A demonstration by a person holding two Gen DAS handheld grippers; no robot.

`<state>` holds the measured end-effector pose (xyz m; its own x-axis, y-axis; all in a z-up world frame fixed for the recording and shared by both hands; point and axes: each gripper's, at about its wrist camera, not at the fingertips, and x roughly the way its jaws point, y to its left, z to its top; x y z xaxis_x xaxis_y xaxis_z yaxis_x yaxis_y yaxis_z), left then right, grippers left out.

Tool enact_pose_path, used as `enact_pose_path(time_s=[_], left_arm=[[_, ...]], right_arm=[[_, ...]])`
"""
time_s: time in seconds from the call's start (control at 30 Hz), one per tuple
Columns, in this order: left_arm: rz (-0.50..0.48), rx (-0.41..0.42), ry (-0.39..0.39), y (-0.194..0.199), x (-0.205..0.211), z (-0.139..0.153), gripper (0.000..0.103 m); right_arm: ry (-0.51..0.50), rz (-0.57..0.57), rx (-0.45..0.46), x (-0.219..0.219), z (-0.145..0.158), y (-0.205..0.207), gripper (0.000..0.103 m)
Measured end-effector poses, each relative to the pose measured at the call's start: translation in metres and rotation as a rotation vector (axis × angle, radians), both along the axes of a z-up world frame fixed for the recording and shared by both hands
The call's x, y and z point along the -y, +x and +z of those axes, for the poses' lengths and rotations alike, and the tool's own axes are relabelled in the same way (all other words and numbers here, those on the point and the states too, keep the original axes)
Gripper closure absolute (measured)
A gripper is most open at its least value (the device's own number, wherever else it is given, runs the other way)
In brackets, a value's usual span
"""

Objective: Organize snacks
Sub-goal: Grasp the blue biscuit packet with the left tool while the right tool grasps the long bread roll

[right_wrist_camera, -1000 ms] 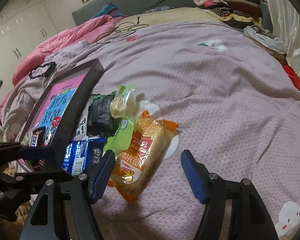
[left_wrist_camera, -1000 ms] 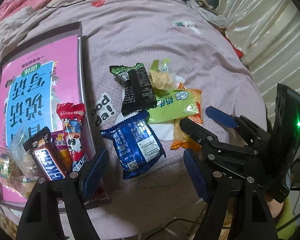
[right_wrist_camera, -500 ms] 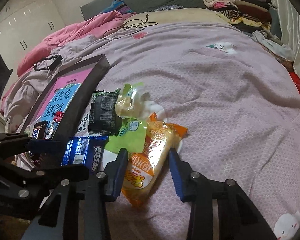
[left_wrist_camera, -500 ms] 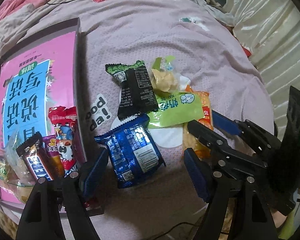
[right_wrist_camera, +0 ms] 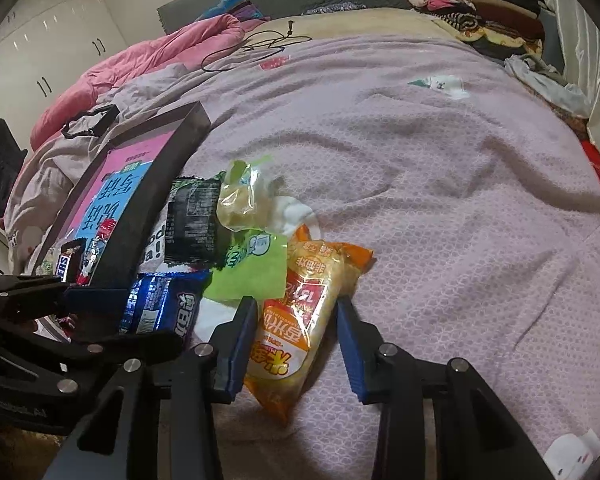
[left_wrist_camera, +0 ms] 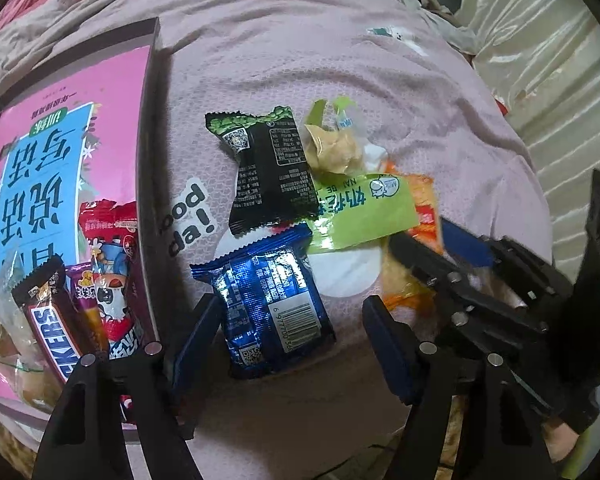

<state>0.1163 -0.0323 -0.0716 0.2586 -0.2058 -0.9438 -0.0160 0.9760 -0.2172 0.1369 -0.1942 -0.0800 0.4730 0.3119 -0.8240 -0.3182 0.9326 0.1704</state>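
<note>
On the bed (right_wrist_camera: pixel 420 184), I am closing my right gripper (right_wrist_camera: pixel 296 344) around the orange snack bag (right_wrist_camera: pixel 300 320) (jaws far narrower than a second ago), readying its lift; my left gripper (left_wrist_camera: pixel 288 340) is hanging open.

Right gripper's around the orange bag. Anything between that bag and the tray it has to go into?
Yes. From the orange snack bag in the right gripper, the route to the dark-rimmed tray crosses the green packet, the blue biscuit packet and the open left gripper. The tray's raised wall also needs clearing.
</note>
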Motion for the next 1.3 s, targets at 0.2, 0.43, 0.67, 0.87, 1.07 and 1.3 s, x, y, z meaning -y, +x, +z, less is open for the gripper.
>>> enact_pose_path(time_s=[0.2,0.43,0.67,0.87,1.07,1.3], left_arm=[[-0.006,0.009,0.044,0.003,0.01,-0.004,0.029],[-0.057,0.052,0.132,0.005,0.024,-0.01,0.048],[-0.059,0.085,0.054,-0.004,0.013,-0.003,0.05],[-0.077,0.124,0.024,-0.019,0.01,0.014,0.05],[-0.075,0.171,0.009,-0.028,0.006,0.033,0.05],[-0.05,0.213,0.005,-0.042,-0.009,0.053,0.05]], right_arm=[[-0.011,-0.04,0.009,0.013,0.002,-0.002,0.065],[-0.043,-0.035,0.016,0.006,-0.003,-0.001,0.065],[-0.026,-0.055,0.021,0.007,-0.004,-0.001,0.065],[0.055,-0.101,0.054,0.023,0.006,-0.004,0.067],[0.124,-0.159,0.118,0.038,0.021,-0.007,0.067],[0.201,-0.145,0.243,0.039,0.047,-0.02,0.067]])
